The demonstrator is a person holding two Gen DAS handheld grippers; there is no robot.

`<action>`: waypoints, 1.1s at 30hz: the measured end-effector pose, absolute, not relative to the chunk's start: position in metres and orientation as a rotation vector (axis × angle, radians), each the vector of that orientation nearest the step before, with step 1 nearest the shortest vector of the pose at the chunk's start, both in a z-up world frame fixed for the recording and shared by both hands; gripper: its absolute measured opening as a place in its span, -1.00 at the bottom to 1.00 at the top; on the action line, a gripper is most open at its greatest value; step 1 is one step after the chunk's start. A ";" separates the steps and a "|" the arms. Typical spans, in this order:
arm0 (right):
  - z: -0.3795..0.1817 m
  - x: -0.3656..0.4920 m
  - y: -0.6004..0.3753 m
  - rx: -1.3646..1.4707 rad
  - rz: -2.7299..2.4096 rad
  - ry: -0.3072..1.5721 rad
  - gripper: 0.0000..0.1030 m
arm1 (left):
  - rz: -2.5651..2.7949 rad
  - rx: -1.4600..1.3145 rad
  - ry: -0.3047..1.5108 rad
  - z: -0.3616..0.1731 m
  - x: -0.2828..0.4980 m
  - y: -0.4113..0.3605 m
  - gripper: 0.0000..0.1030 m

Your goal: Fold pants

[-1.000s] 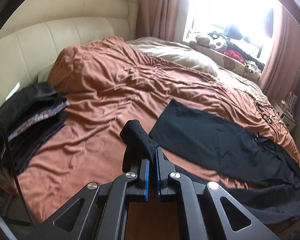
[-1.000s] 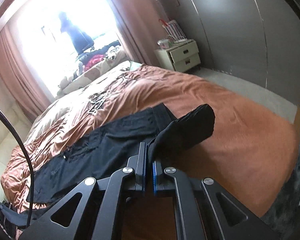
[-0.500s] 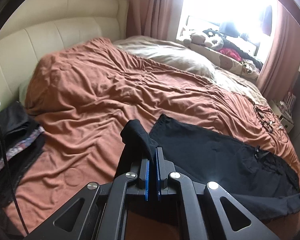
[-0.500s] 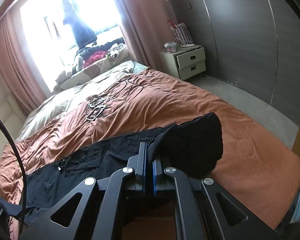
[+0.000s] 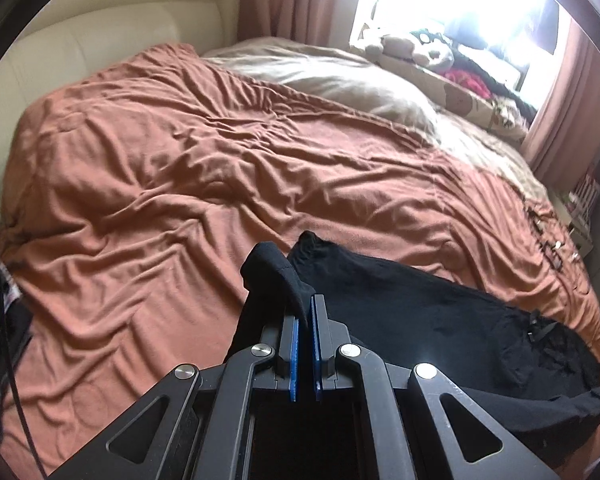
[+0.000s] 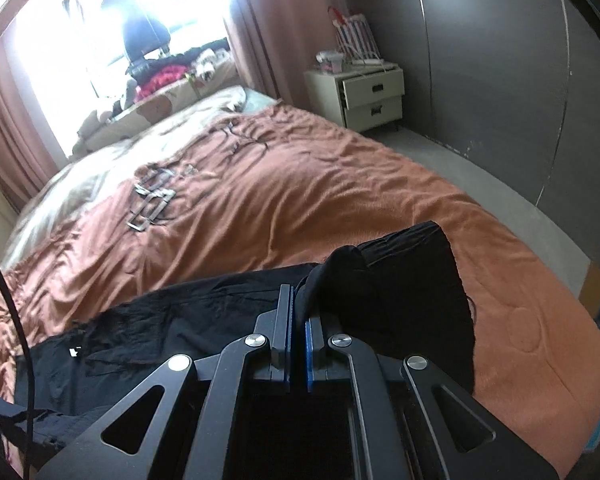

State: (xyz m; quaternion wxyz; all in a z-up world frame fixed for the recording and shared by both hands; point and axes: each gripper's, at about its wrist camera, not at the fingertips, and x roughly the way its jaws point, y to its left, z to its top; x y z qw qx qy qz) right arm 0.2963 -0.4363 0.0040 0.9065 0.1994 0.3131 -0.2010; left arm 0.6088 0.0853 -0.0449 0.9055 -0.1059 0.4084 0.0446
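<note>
Black cotton pants lie across the near edge of the rust-brown bedspread; left gripper and right gripper each pinch an end. Both pinched ends should travel level together, landing edges aligned.

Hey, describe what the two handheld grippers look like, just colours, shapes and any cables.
Both the left gripper and right gripper are matte black, with angular cut-out linkage arms, round silver pivot bolts and blue pads lining the jaws. A thin black cable curves past each one's left side.
</note>
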 end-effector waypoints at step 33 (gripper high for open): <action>-0.046 0.448 -0.293 -0.110 0.046 0.824 0.30 | 0.074 -0.194 1.033 -0.132 0.719 0.074 -0.86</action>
